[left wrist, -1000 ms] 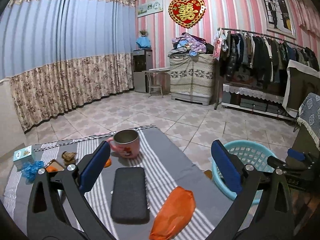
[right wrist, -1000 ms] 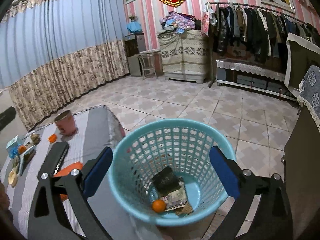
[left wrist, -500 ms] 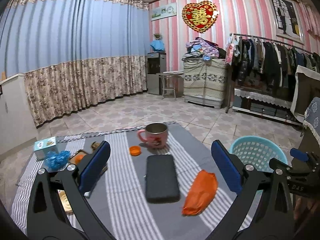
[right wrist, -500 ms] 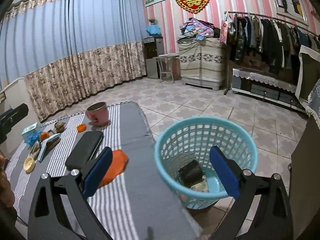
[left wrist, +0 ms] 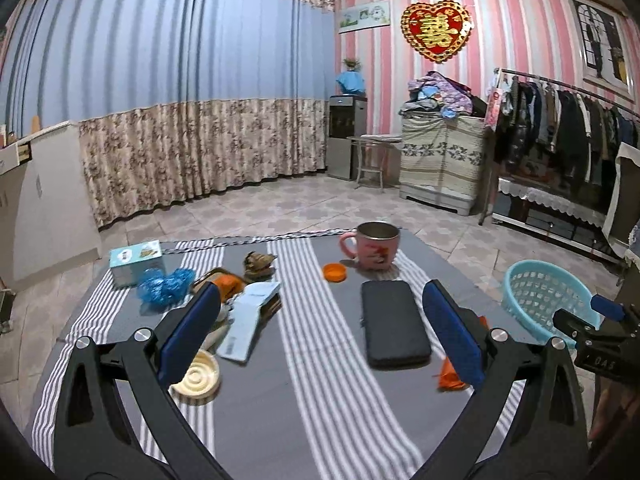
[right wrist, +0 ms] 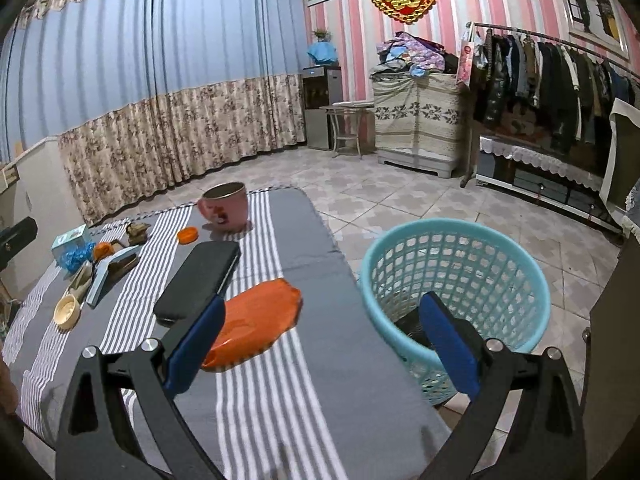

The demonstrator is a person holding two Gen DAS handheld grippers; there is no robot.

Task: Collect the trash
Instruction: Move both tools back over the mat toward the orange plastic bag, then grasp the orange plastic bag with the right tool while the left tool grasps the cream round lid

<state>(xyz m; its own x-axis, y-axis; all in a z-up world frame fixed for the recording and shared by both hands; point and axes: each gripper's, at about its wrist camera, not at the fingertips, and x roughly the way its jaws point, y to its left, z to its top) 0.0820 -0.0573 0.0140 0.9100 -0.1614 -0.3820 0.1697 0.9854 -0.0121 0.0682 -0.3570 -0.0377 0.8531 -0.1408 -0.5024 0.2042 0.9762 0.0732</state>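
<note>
the striped surface carries the trash; the blue basket stands just beside its edge. an orange wrapper lies near a black case. left hand-held gripper and right hand-held gripper both gape wide, empty.

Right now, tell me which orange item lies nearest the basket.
The big orange packet, near the blue basket; the small orange cap sits by the pink mug.

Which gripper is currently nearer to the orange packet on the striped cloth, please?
Right. The right gripper hangs open with its left finger just beside the orange packet. The left gripper, also open, sits farther left over the cloth's middle, the packet past its right finger.
</note>
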